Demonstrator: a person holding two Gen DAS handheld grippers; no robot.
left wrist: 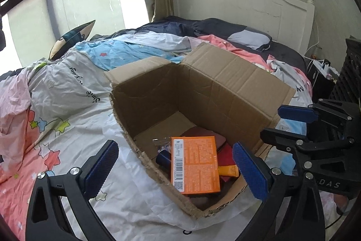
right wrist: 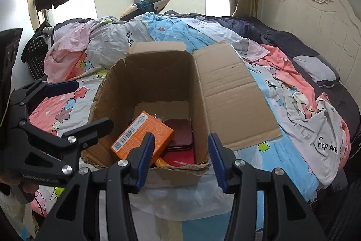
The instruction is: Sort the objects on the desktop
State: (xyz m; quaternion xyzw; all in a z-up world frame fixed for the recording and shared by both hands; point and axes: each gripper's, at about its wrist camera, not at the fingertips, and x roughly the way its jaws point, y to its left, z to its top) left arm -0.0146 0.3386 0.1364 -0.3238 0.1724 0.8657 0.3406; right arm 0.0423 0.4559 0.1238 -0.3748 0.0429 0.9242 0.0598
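Cardboard box point(left wrist: 203, 92) sits open on the bed point(left wrist: 67, 105), our collecting bin. Inside it an orange carton point(left wrist: 194, 164) lies flat on top of a dark red case point(right wrist: 179, 131), with a yellow tube point(left wrist: 227, 171) beside it. Above the box's near rim we hold the left gripper point(left wrist: 178, 171) with jaws fully spread and empty, probably having let go. Right gripper point(right wrist: 181, 159) hangs half-open, empty too.

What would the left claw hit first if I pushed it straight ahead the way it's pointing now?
Most likely the orange box lying on top inside the cardboard box. The left claw is wide open and empty, aimed down into the opening. Depth is hard to judge, so its fingers might catch the torn near rim first.
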